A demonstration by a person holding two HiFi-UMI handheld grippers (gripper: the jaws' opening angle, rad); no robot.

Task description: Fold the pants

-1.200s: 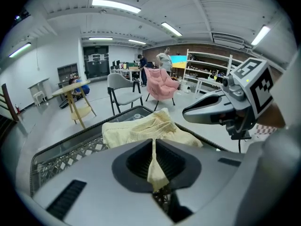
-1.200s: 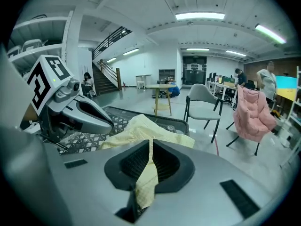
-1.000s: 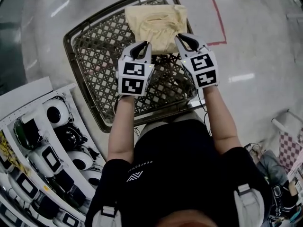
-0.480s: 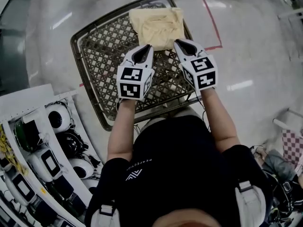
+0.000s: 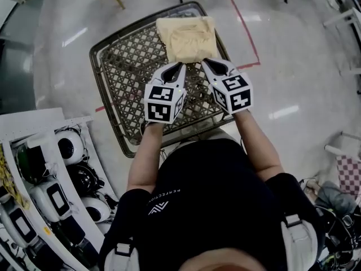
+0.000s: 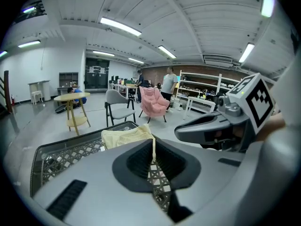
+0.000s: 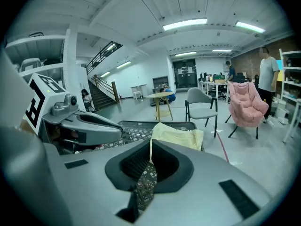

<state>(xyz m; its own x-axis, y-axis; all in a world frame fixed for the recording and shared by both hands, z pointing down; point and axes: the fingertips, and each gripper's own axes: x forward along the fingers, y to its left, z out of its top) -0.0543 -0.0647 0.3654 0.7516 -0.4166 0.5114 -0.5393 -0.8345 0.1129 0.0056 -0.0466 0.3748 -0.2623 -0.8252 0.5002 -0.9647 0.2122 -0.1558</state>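
Both grippers drawn back off the pants' near edge, now closer together. Left hand-held gripper point(image 5: 181, 66) and right hand-held gripper point(image 5: 205, 62): jaws pressed to a slit, nothing clamped. Folded pale-yellow pants point(image 5: 187, 37) lie on the lattice worktop point(image 5: 127, 66), far right corner.
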